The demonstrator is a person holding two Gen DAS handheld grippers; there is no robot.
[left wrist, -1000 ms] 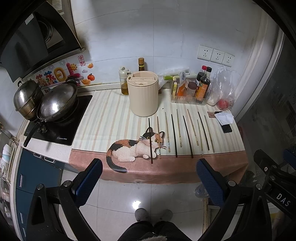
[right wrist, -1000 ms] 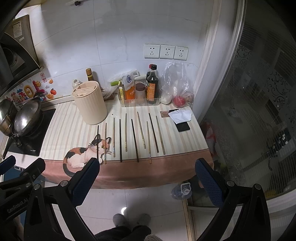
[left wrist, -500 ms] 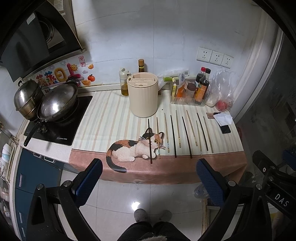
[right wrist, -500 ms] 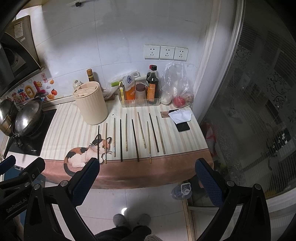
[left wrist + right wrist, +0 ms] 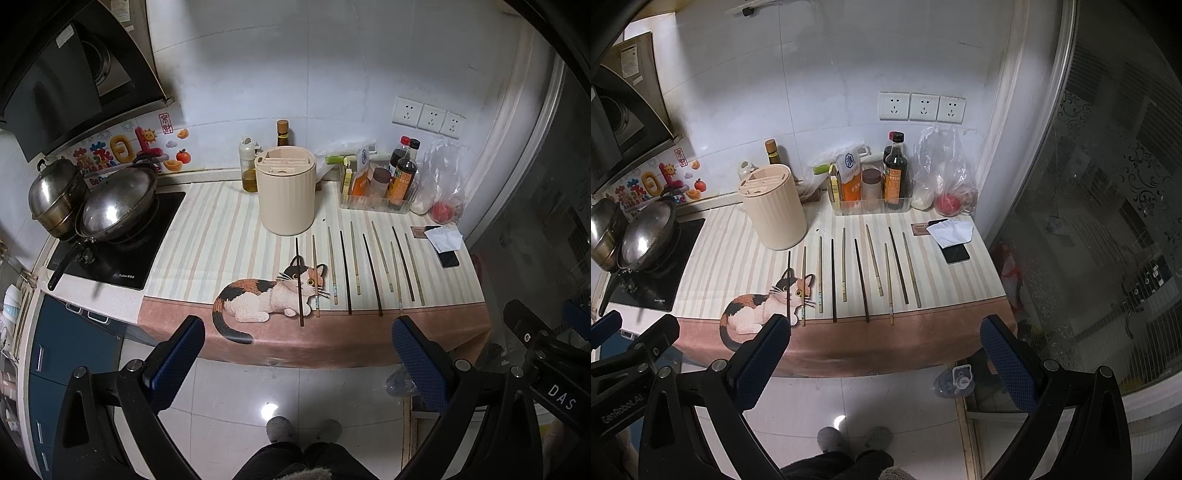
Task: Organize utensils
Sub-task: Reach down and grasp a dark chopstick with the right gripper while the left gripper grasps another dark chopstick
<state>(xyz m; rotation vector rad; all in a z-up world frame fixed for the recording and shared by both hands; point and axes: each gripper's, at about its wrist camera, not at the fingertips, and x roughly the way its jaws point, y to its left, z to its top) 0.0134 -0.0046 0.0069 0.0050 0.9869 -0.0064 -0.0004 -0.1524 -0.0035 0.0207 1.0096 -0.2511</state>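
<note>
In front of the cream holder (image 5: pixel 287 192), 9 chopsticks (image 5: pixel 346 272) lie on the tabletop (image 5: pixel 207 236); left gripper (image 5: pixel 297 354) and right gripper (image 5: pixel 886 354) fingers apart, empty.

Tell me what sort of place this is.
Most likely a small home kitchen. A wok and a steel pot sit on a cooktop under a range hood, sauce bottles stand by the tiled wall, and chopsticks lie in a row on the counter.
</note>
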